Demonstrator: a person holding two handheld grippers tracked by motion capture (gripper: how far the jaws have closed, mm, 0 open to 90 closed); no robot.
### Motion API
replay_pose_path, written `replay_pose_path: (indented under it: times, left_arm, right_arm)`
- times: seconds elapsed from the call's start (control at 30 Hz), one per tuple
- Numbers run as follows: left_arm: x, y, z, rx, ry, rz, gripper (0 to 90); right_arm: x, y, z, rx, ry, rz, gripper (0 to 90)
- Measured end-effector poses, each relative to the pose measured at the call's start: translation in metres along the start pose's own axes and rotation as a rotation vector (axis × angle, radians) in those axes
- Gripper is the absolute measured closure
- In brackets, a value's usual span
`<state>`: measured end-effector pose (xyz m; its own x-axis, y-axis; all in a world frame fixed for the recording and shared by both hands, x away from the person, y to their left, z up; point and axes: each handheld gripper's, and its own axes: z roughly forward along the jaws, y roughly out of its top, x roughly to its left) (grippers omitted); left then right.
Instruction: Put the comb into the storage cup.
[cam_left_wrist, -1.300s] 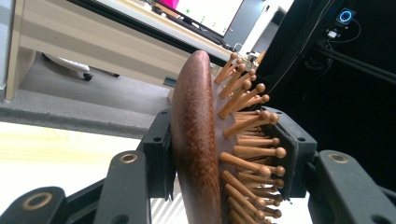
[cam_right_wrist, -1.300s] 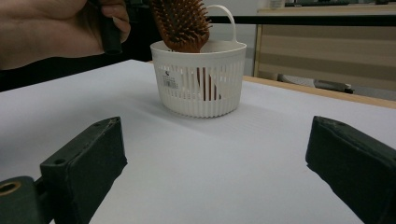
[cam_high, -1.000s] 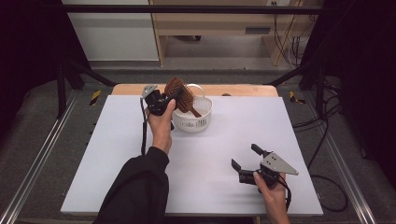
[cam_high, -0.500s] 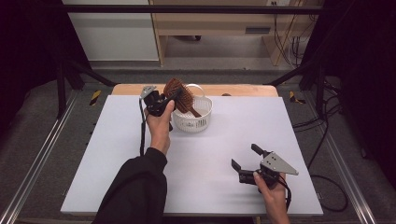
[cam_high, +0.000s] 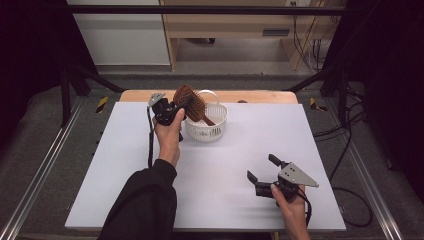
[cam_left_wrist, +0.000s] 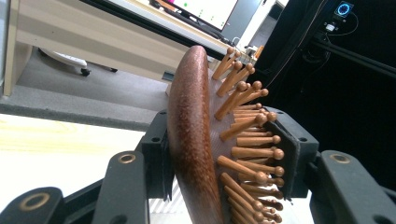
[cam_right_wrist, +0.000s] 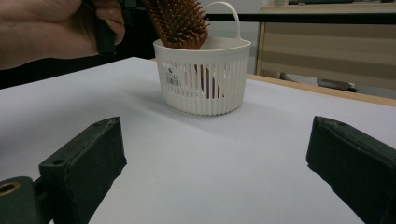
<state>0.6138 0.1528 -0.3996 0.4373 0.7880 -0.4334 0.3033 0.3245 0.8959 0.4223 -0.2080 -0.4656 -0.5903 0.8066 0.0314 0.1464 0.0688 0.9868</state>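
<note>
A brown wooden hairbrush (cam_high: 190, 102) stands tilted, its handle down inside a white slatted basket (cam_high: 207, 131) at the table's far middle. My left gripper (cam_high: 172, 111) is shut on the brush head (cam_left_wrist: 196, 140); one jaw presses the smooth back, the other the wooden bristles. In the right gripper view the brush head (cam_right_wrist: 180, 21) rises out of the basket (cam_right_wrist: 201, 77), with the left hand beside it. My right gripper (cam_high: 261, 169) rests near the table's front right, open, with nothing between its wide jaws (cam_right_wrist: 215, 163).
The white tabletop (cam_high: 125, 165) stretches bare between the two hands. Its wooden far edge (cam_high: 260, 96) lies behind the basket. A pale cabinet (cam_high: 220, 30) and cables stand beyond the table; metal rails run along both sides.
</note>
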Motion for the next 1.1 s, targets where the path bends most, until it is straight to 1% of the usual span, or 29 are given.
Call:
replay_pose_path:
  times: [0.67,1.1]
  left_arm:
    - [0.011,-0.002,-0.003,0.007,-0.006,-0.02,47.6]
    - [0.014,-0.004,-0.004,0.006,-0.004,-0.034,47.3]
  right_arm:
    - [0.001,-0.002,0.003,0.01,0.01,0.002,4.4]
    - [0.002,-0.002,0.003,0.01,0.014,0.005,4.3]
